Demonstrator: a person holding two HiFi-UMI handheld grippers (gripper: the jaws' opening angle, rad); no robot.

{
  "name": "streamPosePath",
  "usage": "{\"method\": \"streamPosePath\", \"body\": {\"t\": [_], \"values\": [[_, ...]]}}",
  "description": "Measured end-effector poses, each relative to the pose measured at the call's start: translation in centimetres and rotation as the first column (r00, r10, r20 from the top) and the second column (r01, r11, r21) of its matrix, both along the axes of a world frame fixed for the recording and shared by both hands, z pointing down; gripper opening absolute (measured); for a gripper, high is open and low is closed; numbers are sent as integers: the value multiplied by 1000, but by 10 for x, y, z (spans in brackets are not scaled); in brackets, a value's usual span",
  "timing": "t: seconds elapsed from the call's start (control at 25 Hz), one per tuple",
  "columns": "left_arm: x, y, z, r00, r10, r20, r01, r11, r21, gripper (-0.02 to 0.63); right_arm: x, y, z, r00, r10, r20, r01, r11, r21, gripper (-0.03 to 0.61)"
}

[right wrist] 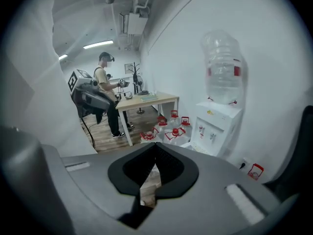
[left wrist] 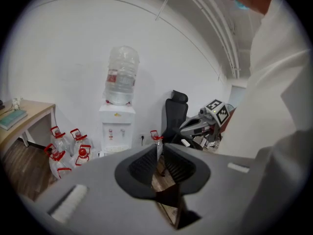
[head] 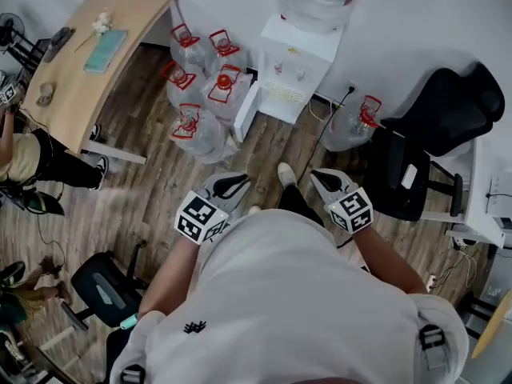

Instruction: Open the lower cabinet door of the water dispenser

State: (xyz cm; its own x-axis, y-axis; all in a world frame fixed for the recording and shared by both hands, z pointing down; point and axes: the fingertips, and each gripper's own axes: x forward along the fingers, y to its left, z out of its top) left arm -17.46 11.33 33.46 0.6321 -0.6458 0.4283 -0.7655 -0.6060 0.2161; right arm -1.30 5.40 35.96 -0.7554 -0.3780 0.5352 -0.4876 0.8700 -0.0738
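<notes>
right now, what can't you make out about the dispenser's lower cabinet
- Left gripper view: the left gripper hides the water dispenser below its taps.
- Right gripper view: the right gripper covers the same lower part.
- Head view: the angle from above is steep. A white panel juts from the base, probably the door, but the cabinet's inside is out of sight.

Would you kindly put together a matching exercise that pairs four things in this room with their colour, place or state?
Things:
1. water dispenser
2. desk
3. office chair
4. right gripper

Descriptions:
A. black, at the head view's right
B. jaws shut, nothing between them
C. white, top centre of the head view
D. light wood, at the head view's upper left

Pairs: 1-C, 2-D, 3-A, 4-B.
</notes>
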Motion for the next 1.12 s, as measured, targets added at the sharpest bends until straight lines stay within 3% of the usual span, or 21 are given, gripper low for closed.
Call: {"method": "streamPosePath", "body": {"t": [0.48, 1.12], "values": [[10, 10, -5, 999, 51, 5, -51, 999, 3, 100, 18, 31, -20, 995, 75, 60, -75, 997, 2, 2], [10, 10, -1, 999, 44, -5, -44, 999, 8, 100, 9, 33, -28, 997, 41, 69, -43, 999, 28, 2]]}}
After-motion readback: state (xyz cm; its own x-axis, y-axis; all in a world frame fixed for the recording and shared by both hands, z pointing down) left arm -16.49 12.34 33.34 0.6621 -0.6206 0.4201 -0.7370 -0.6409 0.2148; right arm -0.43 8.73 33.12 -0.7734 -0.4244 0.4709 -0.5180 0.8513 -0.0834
